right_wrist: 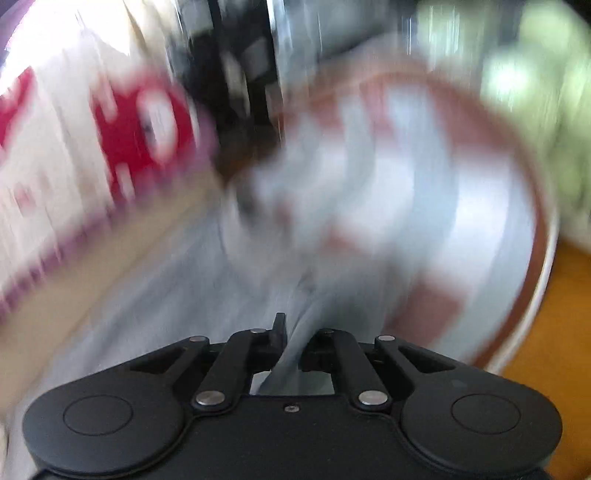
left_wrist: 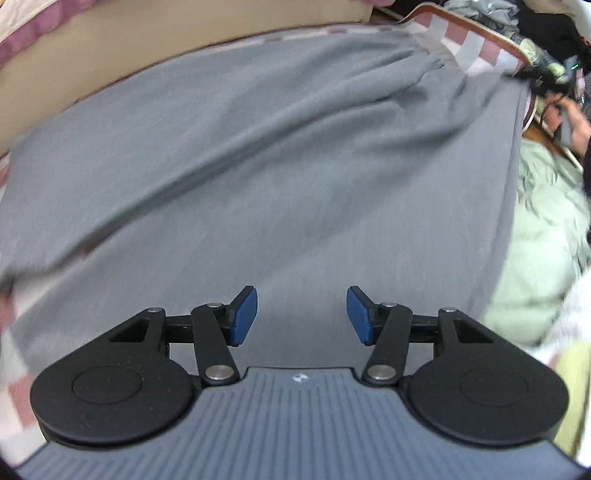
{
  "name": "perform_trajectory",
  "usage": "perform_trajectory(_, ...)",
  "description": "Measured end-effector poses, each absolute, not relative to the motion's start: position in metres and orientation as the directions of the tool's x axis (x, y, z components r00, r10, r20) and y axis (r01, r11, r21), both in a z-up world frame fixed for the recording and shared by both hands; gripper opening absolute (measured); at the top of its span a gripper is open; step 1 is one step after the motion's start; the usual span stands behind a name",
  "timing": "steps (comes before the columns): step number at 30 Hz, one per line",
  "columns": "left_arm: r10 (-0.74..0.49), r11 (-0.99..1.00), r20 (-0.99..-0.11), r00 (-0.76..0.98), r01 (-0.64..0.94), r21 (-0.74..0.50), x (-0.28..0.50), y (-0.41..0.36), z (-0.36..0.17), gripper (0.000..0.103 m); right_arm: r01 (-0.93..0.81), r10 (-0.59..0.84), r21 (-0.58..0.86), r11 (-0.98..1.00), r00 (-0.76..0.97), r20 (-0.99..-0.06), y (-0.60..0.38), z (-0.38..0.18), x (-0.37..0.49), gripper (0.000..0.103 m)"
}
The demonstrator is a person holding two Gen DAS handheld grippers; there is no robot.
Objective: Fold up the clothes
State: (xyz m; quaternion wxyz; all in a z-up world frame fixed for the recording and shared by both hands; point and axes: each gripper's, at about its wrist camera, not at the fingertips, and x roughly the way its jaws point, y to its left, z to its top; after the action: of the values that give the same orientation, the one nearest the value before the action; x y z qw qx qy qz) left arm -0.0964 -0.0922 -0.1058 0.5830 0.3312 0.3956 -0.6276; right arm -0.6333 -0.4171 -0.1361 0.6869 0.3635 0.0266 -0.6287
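A large grey garment (left_wrist: 280, 155) lies spread over a table with a pink-and-white checked cloth (left_wrist: 476, 44). My left gripper (left_wrist: 301, 314) hovers just above the grey cloth near its front part, open and empty, blue pads (left_wrist: 243, 314) apart. In the right wrist view, which is heavily blurred, my right gripper (right_wrist: 293, 343) is shut on a fold of the grey garment (right_wrist: 295, 354) that runs up between its fingers. In the left wrist view the right gripper (left_wrist: 554, 79) shows at the garment's far right corner.
A pale green garment (left_wrist: 543, 236) lies bunched to the right of the grey one. A beige sofa back (left_wrist: 110, 51) runs behind the table. The table's wooden rim (right_wrist: 532, 280) curves at the right. A pile of dark clothes (left_wrist: 517, 18) sits at the far right.
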Motion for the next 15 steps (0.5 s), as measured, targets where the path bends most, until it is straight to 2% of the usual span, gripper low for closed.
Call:
perform_trajectory(2,-0.446,-0.017,-0.888,-0.111,0.993,-0.116,-0.096,-0.073,-0.106,0.054,0.917,-0.857,0.394,-0.07,0.147,-0.494,-0.405,-0.13,-0.632,0.005)
perform_trajectory(5,-0.407,-0.042,-0.904,-0.129,0.992,-0.122,-0.1,-0.054,-0.114,0.056,0.966,-0.799,0.244,-0.088,0.078,-0.596,-0.402,-0.147,-0.625,0.005)
perform_trajectory(8,-0.379,-0.067,-0.912,-0.154,0.988,-0.139,-0.106,-0.05,-0.124,0.056,0.94,-0.785,0.312,-0.139,0.087,-0.613,-0.397,-0.161,-0.628,0.005)
perform_trajectory(11,-0.41,-0.104,-0.89,-0.199,0.98,-0.171,-0.113,-0.052,-0.123,0.057,0.943,-0.787,0.3,-0.147,0.072,-0.612,-0.399,-0.162,-0.626,0.006)
perform_trajectory(15,-0.416,-0.131,-0.866,-0.279,0.96,-0.246,-0.117,-0.056,-0.126,0.066,0.952,-0.791,0.284,-0.112,0.087,-0.605,-0.412,-0.146,-0.62,0.006)
